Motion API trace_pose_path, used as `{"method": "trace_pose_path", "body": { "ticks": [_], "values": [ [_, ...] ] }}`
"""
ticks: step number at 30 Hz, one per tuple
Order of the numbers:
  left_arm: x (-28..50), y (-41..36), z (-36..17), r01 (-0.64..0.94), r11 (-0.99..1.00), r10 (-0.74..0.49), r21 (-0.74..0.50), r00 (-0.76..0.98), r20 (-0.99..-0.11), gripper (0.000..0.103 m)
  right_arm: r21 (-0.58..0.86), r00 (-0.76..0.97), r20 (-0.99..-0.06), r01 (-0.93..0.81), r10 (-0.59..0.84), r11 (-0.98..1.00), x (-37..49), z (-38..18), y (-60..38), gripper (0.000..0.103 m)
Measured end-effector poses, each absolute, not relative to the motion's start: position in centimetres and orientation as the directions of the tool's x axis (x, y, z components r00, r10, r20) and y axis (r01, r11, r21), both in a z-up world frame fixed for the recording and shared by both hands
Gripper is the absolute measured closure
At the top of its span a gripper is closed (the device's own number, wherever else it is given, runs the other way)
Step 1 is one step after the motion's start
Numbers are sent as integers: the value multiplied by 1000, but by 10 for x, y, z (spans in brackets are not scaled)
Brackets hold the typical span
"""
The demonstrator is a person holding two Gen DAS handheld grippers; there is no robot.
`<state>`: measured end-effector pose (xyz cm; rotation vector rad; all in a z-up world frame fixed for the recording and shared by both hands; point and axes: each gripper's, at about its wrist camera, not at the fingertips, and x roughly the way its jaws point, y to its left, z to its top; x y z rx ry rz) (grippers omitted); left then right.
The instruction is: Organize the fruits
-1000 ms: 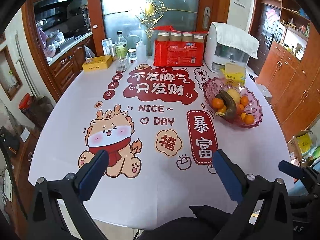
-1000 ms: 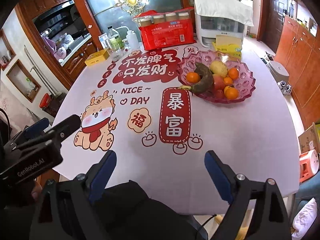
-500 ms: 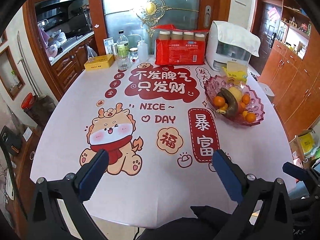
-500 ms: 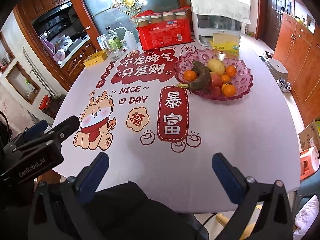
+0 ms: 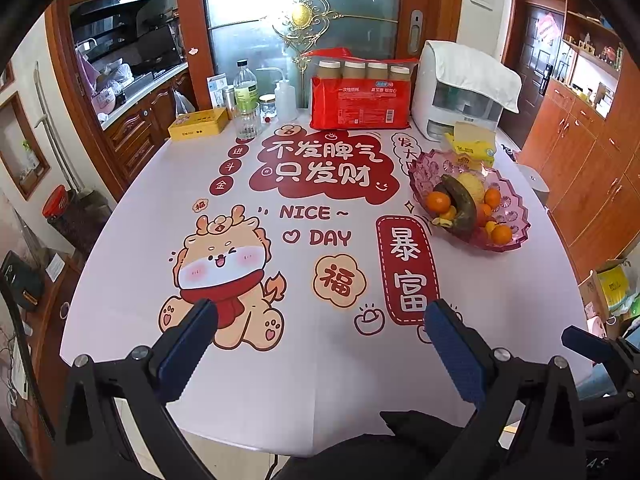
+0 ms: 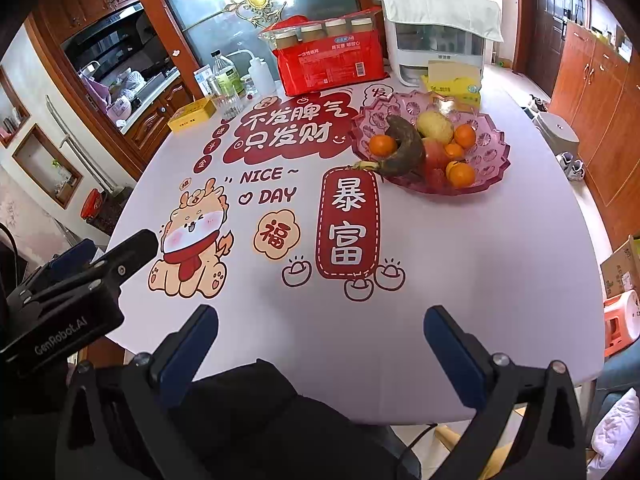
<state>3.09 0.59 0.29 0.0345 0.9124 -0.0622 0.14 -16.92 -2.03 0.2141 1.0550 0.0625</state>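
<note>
A pink glass fruit bowl stands at the far right of the table; it also shows in the left wrist view. It holds several oranges, a dark overripe banana, a yellow pear-like fruit and a red apple. My left gripper is open and empty over the table's near edge. My right gripper is open and empty over the near edge, well short of the bowl. The left gripper's body shows at the left of the right wrist view.
The table has a printed cloth with a cartoon dragon. At the back stand a red pack of cups, a white appliance, a yellow tissue pack, bottles and a yellow box.
Both grippers have drifted slightly forward over the table. The right gripper's jaws have opened wider than a second ago. The fruit has not moved.
</note>
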Motion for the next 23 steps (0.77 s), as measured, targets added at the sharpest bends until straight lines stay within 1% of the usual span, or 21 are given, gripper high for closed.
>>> {"method": "trace_pose_path", "body": {
  "ticks": [23],
  "values": [
    [32,7,-2,64,998,-33,8,605,-795,1,210,485,-860,47,161,977,0,-29,-165,0]
  ]
}}
